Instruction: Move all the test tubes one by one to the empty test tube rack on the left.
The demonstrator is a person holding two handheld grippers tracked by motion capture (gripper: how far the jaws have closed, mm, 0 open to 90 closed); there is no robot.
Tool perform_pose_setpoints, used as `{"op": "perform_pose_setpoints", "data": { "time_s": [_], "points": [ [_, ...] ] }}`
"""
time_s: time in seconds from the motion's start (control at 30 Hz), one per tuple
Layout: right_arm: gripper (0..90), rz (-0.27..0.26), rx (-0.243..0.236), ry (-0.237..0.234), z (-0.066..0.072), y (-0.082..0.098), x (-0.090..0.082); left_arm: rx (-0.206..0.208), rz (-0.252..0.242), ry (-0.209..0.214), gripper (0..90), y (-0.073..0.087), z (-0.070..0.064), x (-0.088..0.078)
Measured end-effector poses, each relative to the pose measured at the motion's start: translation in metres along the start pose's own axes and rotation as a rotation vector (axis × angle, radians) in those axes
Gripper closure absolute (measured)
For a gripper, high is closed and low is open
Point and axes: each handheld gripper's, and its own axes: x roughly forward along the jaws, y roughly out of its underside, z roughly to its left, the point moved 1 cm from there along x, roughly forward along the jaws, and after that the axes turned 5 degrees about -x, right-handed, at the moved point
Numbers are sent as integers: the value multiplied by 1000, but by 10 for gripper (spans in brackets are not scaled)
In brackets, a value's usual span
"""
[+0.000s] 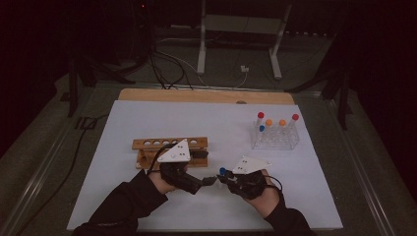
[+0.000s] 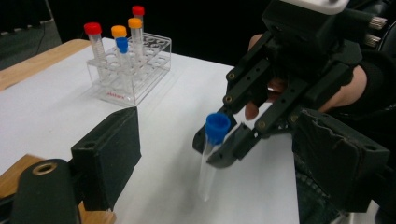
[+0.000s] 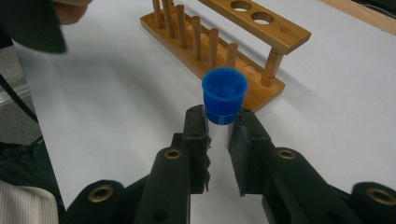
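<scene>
Right gripper view: blue-capped tube (image 3: 223,105) clamped between the right gripper (image 3: 218,135) pads just under the cap, held clear above the white mat (image 3: 116,107). Long axis roughly upright, cap on top, clear body hanging down with a slight tilt in the left gripper view (image 2: 211,154); its lower end touches nothing.

Left gripper (image 2: 210,140): jaws spread wide either side of the tube, nothing between the pads, no contact. In the high view it sits tip to tip with the right gripper (image 1: 222,178) at the near middle of the mat, left gripper (image 1: 210,181) coming in from the left.

Around it:
- wooden rack (image 3: 219,46) just behind the tube: row of pegs on the base, top bar with round holes, no tubes in it. High view puts it behind the left hand (image 1: 169,169).
- clear plastic rack (image 1: 275,137) at far right, well apart, path to it unobstructed.

Count: 1 tube in hand, 5 capped tubes upright in the clear rack, namely 2 red, 2 orange, 1 blue (image 2: 122,46). 2 racks.
</scene>
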Motion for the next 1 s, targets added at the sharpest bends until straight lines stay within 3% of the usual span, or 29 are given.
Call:
{"op": "perform_pose_setpoints", "data": {
  "time_s": [0.17,0.4,1.0],
  "points": [
    [765,-1,1,-6,1,0,0,15,-5,8,267,-3,-3,9],
    [765,-4,-2,-10,2,-1,0,41,7,9,464,-2,-4,19],
    [764,-5,-3,-12,2,-2,-2,90,42,-8,727,4,-5,30]
  ]
}}
